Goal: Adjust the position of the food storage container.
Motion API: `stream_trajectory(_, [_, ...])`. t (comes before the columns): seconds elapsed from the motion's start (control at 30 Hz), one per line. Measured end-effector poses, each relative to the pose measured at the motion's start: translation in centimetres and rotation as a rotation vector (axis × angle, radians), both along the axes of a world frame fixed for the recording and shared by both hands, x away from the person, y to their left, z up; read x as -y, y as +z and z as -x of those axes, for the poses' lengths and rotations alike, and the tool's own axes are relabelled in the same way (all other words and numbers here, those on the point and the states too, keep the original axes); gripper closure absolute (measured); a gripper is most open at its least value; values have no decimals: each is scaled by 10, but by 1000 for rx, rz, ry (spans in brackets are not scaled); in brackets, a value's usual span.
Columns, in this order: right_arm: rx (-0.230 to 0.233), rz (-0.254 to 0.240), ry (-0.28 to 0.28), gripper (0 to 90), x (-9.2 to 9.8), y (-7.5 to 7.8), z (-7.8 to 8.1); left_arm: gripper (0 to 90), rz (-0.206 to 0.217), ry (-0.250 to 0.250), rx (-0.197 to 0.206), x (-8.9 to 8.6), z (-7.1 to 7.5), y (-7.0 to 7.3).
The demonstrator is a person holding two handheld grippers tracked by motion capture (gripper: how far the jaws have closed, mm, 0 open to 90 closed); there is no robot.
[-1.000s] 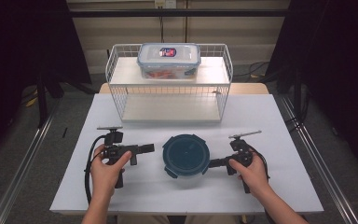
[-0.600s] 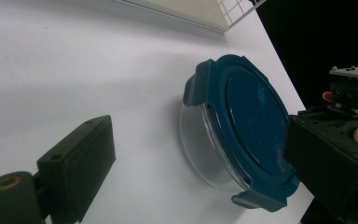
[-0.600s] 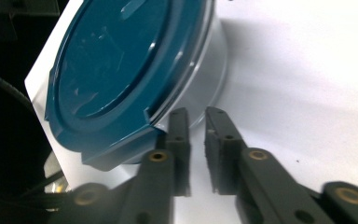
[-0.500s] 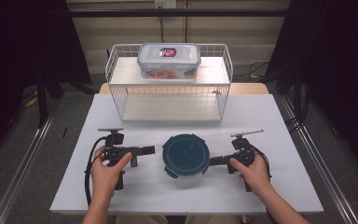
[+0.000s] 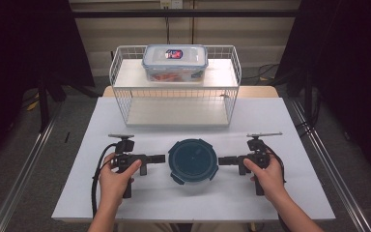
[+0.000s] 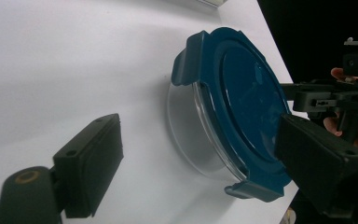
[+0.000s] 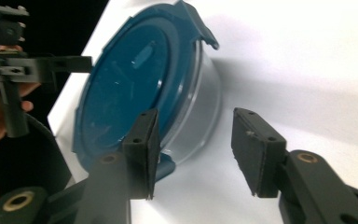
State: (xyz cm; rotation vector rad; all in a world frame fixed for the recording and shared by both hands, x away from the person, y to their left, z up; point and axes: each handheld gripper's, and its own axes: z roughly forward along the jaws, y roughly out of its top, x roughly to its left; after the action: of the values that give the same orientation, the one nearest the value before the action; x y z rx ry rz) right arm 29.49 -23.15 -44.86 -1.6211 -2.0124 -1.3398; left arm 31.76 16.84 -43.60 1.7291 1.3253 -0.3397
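A round clear container with a dark blue clip lid sits on the white surface directly between the two pairs of tongs, which point at it from opposite sides. The left tongs lie just beside its left edge, released and spread wide; their jaws have just been closing slightly, and in the left gripper view the container stands ahead of them, untouched. The right tongs lie just beside its right edge, released; their jaws have just been opening, and in the right gripper view the container's lower lid clip sits close to the left-hand jaw, with nothing gripped between them. Beyond the tongs stands a white wire rack carrying a lidded rectangular box.
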Motion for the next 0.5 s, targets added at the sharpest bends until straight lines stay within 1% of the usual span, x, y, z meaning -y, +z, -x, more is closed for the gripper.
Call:
stream_trajectory(0.07, [-3,-18,0,495,-1,1,0,172,-11,3,0,2,0,-1])
stream_trajectory(0.1, [-3,-19,0,496,-1,0,0,194,-6,-3,-7,2,0,-2])
stream_trajectory(0.13, [-3,-21,1,504,-2,0,0,214,-6,-6,-15,3,0,-2])
stream_trajectory(0.2, [-8,-31,8,528,-4,-1,0,221,-13,-13,-23,7,0,-3])
stream_trajectory(0.23, [-13,-30,14,530,-5,-1,0,230,-9,-12,-39,9,0,-4])
stream_trajectory(0.27, [-13,-25,16,535,-6,-1,0,247,-11,-19,-46,11,-1,-5])
stream_trajectory(0.3, [-5,-25,19,542,-7,-1,0,256,-22,-25,-43,12,-2,-6])
stream_trajectory(0.33, [-18,-36,19,551,-8,0,0,264,-4,-19,-59,15,-2,-6])
stream_trajectory(0.37, [-19,-41,19,561,-8,0,0,276,-19,-23,-43,15,-3,-7])
stream_trajectory(0.4, [-19,-42,16,567,-9,0,0,286,2,-23,-58,17,-3,-7])
stream_trajectory(0.43, [-19,-45,16,577,-9,0,0,301,-13,-31,-47,18,-4,-8])
stream_trajectory(0.47, [-27,-53,15,585,-8,0,-1,307,5,-21,-74,20,-4,-8])
stream_trajectory(0.5, [-29,-54,11,592,-8,0,-1,320,-4,-23,-70,21,-5,-8])
